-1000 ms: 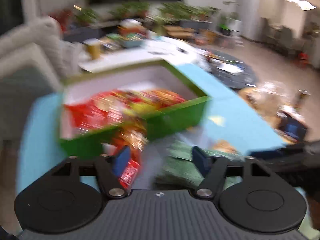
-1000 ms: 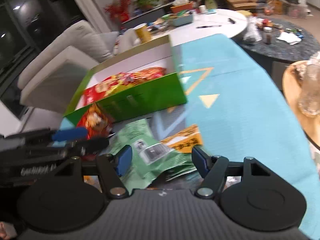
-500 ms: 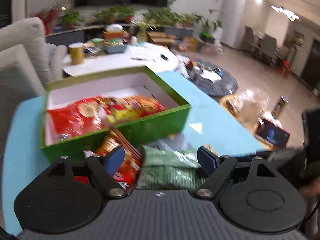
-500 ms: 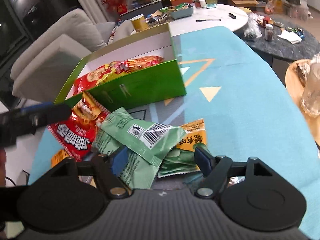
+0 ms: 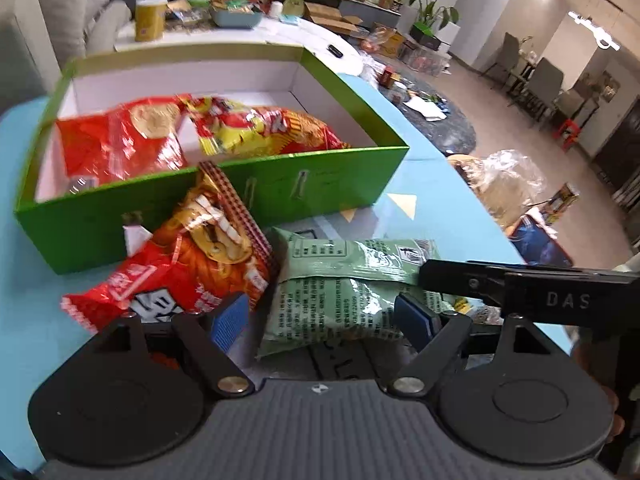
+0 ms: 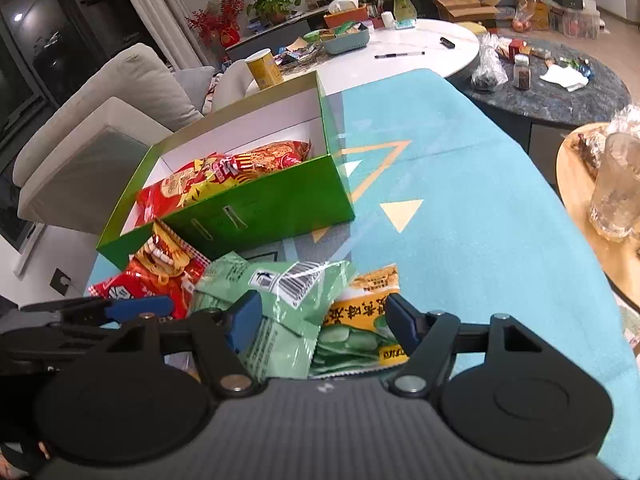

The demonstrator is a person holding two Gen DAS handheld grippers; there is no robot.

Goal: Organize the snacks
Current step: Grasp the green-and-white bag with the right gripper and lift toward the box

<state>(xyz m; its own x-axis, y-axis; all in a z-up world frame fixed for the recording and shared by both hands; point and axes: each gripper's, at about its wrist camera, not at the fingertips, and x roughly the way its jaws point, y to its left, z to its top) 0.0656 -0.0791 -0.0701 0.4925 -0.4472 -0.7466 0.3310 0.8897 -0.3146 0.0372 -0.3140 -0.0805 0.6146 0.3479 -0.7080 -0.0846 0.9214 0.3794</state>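
A green box [image 5: 280,196] [image 6: 280,204] with a white inside holds red and yellow snack bags [image 5: 192,132] [image 6: 224,176]. In front of it on the blue mat lie a red-orange bag [image 5: 188,268] [image 6: 156,272], green packs [image 5: 340,288] [image 6: 276,304] and a yellow-green pack [image 6: 364,320]. My left gripper [image 5: 322,320] is open, low over the green pack, its fingers either side of it. My right gripper [image 6: 322,320] is open over the green and yellow-green packs. The right gripper's finger [image 5: 520,284] crosses the left wrist view; the left gripper's finger [image 6: 136,306] shows in the right wrist view.
The blue mat [image 6: 460,220] covers the table. Behind it stands a white round table [image 6: 400,48] with a yellow cup [image 6: 264,68] and a teal tray. A dark round table [image 6: 560,88] with clutter and a wooden stand with a plastic bag [image 6: 612,184] are to the right. A sofa [image 6: 100,120] is on the left.
Both grippers have come down closer to the snack pile in front of the box, and the views have steadied. The jaws stay open. The snacks have not moved.
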